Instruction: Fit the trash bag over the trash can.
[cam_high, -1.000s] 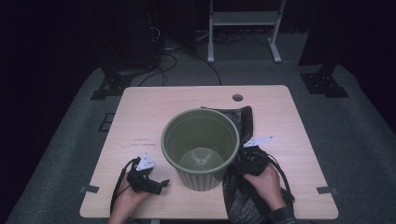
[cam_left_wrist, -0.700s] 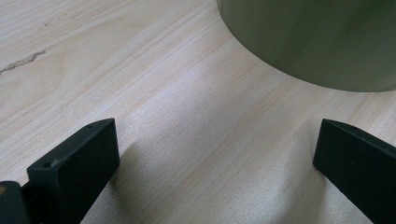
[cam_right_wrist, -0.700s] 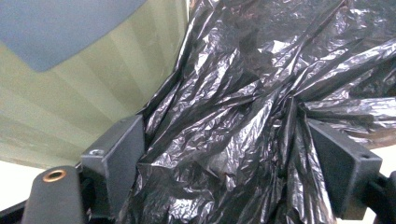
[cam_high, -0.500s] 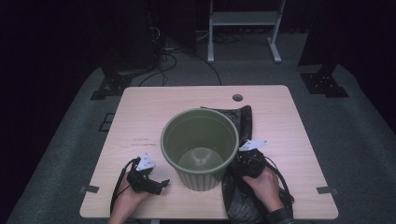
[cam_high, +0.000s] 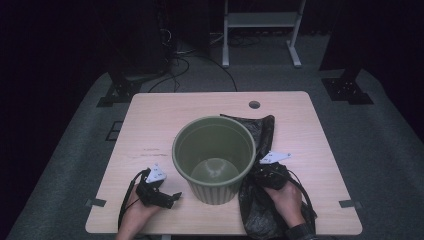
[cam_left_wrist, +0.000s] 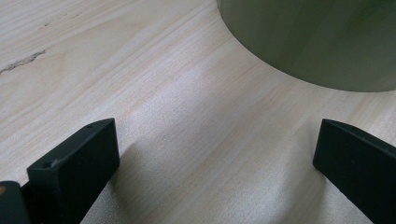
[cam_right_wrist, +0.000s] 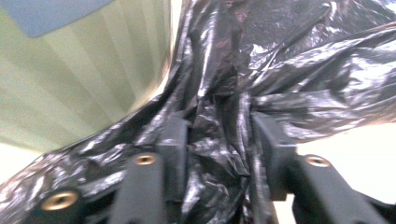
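The green bin (cam_high: 214, 159) hides the left part of the black bag (cam_high: 260, 210); the bag's near end is cut off at the table's front edge

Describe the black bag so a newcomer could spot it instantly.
Start at the wooden table, then find the green ribbed bin at its middle. The black plastic bag lies crumpled along the bin's right side, bunched between the right gripper jaws. It is the only glossy, wrinkled, soft thing there.

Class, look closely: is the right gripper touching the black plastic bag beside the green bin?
Touching. In the right gripper view the right gripper has just been closing, and its pads press bunched folds of the black plastic bag between them, beside the green bin.
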